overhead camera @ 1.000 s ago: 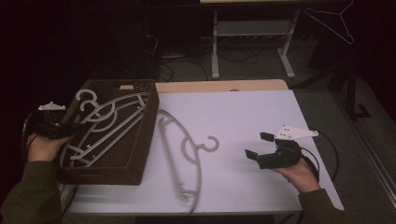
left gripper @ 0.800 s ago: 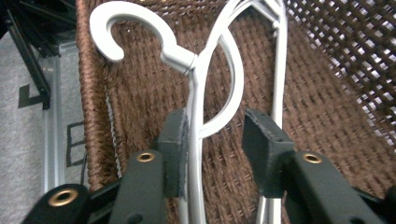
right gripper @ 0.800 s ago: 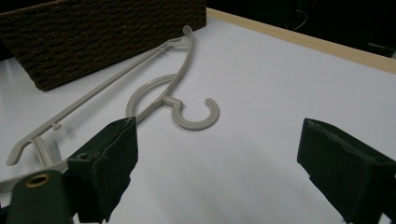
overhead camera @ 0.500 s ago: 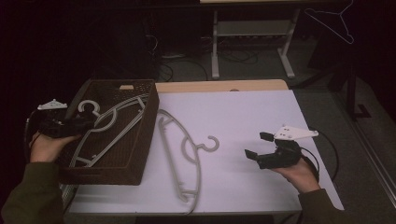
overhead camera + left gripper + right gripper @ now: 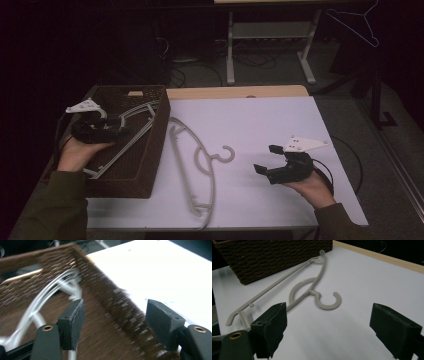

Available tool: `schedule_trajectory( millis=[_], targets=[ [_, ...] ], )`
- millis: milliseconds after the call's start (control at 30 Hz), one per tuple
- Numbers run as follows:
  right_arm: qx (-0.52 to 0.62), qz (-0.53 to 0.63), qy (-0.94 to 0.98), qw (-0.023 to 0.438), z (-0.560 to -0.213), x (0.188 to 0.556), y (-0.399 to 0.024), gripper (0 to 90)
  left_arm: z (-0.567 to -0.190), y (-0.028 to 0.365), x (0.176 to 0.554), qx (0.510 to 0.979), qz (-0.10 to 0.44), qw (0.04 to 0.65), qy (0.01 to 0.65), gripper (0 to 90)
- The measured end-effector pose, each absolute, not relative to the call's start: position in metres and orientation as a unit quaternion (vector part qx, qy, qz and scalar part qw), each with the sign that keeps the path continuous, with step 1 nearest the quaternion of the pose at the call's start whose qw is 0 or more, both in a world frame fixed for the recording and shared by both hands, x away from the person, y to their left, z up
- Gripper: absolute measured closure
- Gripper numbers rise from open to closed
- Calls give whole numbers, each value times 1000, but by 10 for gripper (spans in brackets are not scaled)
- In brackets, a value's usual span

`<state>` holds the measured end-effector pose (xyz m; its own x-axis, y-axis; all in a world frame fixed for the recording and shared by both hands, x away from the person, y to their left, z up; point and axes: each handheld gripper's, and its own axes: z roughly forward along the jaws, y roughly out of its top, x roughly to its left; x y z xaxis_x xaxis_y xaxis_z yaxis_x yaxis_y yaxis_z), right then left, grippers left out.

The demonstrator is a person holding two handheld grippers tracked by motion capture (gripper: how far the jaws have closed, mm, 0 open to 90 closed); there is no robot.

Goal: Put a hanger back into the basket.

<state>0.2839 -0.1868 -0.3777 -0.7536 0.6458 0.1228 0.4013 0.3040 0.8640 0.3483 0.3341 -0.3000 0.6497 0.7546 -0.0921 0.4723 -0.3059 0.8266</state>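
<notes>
White table (image 5: 280, 120) lies bare ahead of my right claw (image 5: 272, 160), jaws wide, empty. Grey hanger (image 5: 197, 165) runs lengthwise beside the basket (image 5: 155, 145), hook toward that claw. My left claw (image 5: 117, 127), just opened, hangs empty over the basket's white hanger (image 5: 135, 112)

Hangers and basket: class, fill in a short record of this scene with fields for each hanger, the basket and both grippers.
basket: dark woven basket, at the left of the white table
hanger in basket: white hanger lies inside it
hanger on table: grey hanger flat beside the basket, hook toward the right gripper
left gripper: left gripper over the basket, jaws have just been opening, nothing between them
right gripper: right gripper open, low over the table, facing the grey hanger
</notes>
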Motion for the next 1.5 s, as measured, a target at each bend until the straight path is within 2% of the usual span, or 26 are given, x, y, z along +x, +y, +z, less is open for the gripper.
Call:
schedule_trajectory(
  millis=[267,300,367,400,433,567,600,667,867,1300,1500],
  targets=[
    [317,486,809,93,-381,284,-165,264,-298,281,336,800,139,474,341,307],
    [313,480,815,83,-382,283,-156,345,-300,266,333,802,131,479,332,306],
    [308,479,818,82,-384,284,-152,380,-302,259,332,804,127,479,328,299],
    [310,476,819,79,-385,283,-146,436,-304,252,331,806,126,479,323,292],
    [299,470,827,74,-388,283,-136,533,-306,245,330,808,124,481,317,281],
    [282,450,845,64,-397,285,-112,672,-319,217,327,809,104,494,302,256],
    [282,450,845,64,-397,285,-112,672,-319,217,327,809,104,494,302,255],
    [273,437,855,54,-406,286,-96,760,-325,203,327,816,97,487,295,234],
    [259,425,866,37,-414,286,-77,877,-336,188,326,813,89,492,298,211],
    [230,394,890,-5,-436,279,-33,892,-356,177,331,814,83,479,318,206],
    [211,356,911,9,-444,278,-26,893,-360,177,333,813,81,476,326,206]
  ],
)
